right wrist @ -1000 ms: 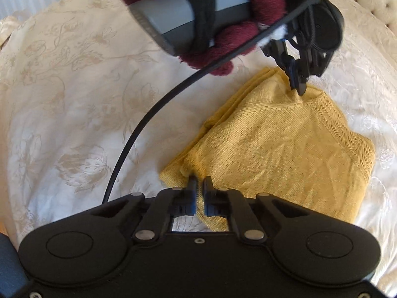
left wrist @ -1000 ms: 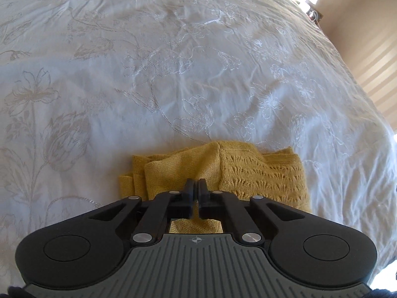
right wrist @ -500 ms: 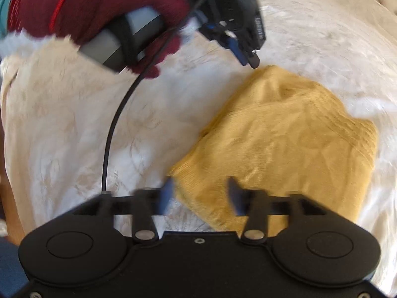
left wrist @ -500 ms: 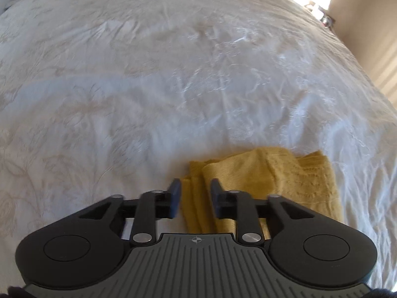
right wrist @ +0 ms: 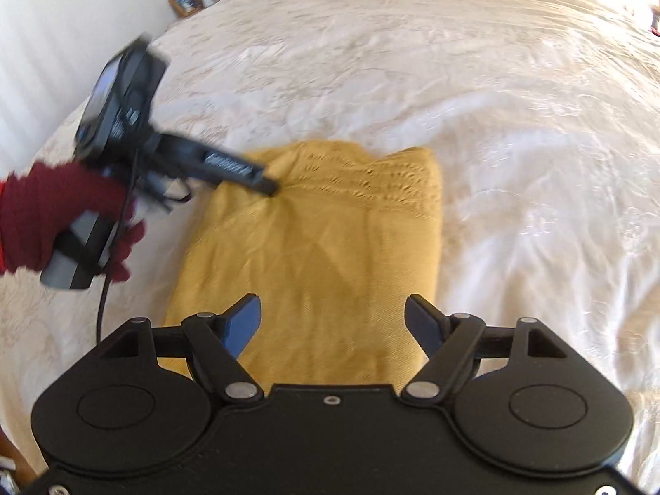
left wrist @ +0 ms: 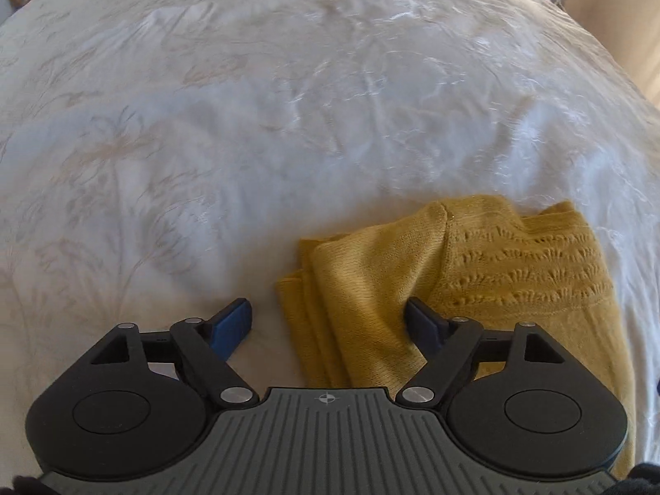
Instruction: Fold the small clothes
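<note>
Lying folded on the white embroidered bedspread (left wrist: 288, 123), well in from its edges, the yellow knit garment (right wrist: 330, 247) forms a neat rectangle. The left gripper (left wrist: 330, 317) hangs spread over the garment's stacked side edge, gripping nothing. The right gripper (right wrist: 332, 313) is likewise spread wide above its near end.
</note>
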